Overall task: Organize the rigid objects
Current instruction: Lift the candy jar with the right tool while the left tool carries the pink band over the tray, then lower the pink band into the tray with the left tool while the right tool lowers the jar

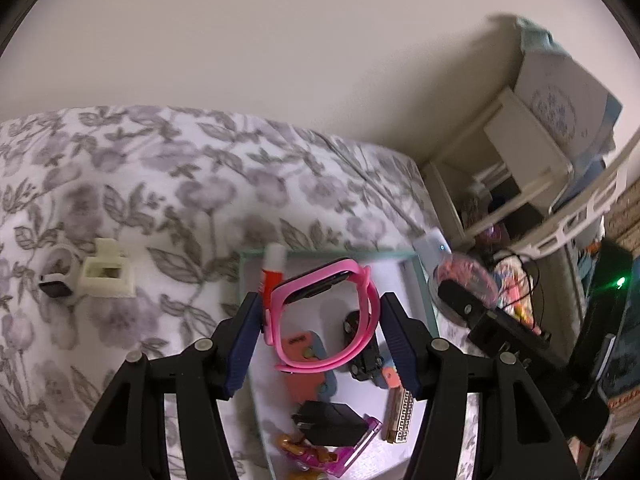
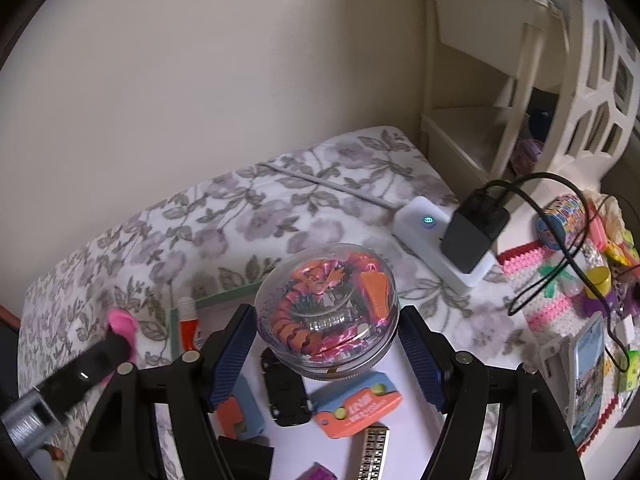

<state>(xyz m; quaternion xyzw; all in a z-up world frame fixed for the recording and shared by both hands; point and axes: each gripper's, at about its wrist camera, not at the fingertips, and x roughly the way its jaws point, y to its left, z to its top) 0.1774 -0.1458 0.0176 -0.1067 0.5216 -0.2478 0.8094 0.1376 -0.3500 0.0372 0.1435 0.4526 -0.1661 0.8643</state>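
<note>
In the left wrist view my left gripper (image 1: 320, 299) is shut on a pink smartwatch (image 1: 362, 280), its blue pads pressing the strap from both sides. The watch hangs over a white tray with a teal rim (image 1: 332, 254). In the right wrist view my right gripper (image 2: 327, 312) is shut on a clear round container (image 2: 326, 280) full of orange and pink pieces, above the same tray (image 2: 224, 294). The tray holds a red glue stick (image 2: 188, 328), orange-and-blue pieces (image 2: 360, 404), a black block (image 2: 286, 392) and a patterned bar (image 2: 374, 456).
The tray lies on a floral bedspread (image 1: 160, 184). A cream clip (image 1: 106, 276) and a small ringed black item (image 1: 56, 282) lie to the left. A white power strip (image 2: 424, 220) with a black charger (image 2: 476, 232), a cream shelf unit (image 2: 480, 80) and a colourful pile (image 2: 580, 264) stand right.
</note>
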